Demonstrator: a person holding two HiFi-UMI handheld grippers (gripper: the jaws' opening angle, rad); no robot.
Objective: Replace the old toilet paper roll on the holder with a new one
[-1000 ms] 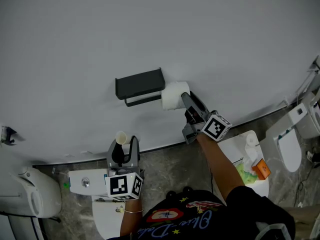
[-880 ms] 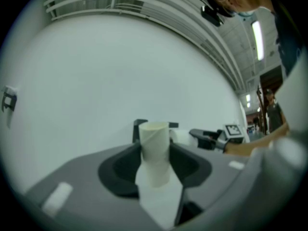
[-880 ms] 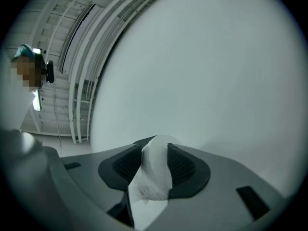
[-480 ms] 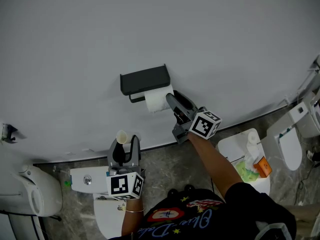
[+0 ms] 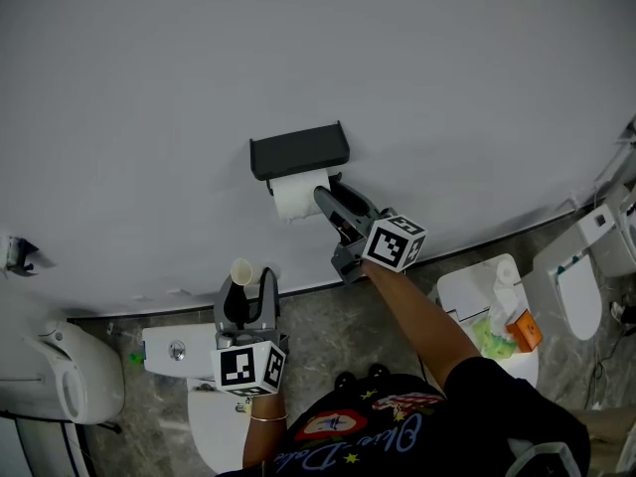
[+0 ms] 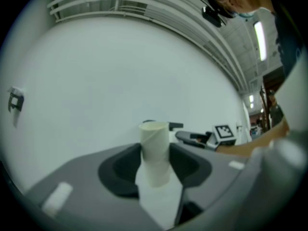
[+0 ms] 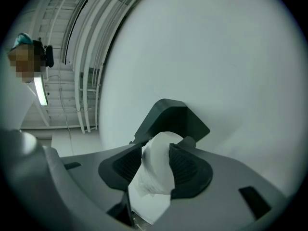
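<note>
A black toilet paper holder (image 5: 298, 150) is fixed to the white wall, its shelf also visible in the right gripper view as the holder (image 7: 171, 117). My right gripper (image 5: 320, 201) is shut on a new white paper roll (image 5: 296, 196), which sits directly under the holder's shelf; the roll (image 7: 155, 172) is squeezed between the dark pads. Lower left, my left gripper (image 5: 246, 284) is shut on the old cardboard tube (image 5: 241, 271), held upright well away from the wall; the tube (image 6: 155, 150) stands between the pads, with a scrap of paper hanging from it.
A white toilet tank (image 5: 169, 351) lies under my left gripper. A white bin (image 5: 477, 311) with a bottle, green packet and orange box stands at the right. Another white fixture (image 5: 45, 381) sits at the far left, and one more (image 5: 581, 276) at the far right.
My right gripper has carried the new roll leftward along the wall, from beside the holder's right end to underneath its shelf. The left gripper with the tube has scarcely shifted.
</note>
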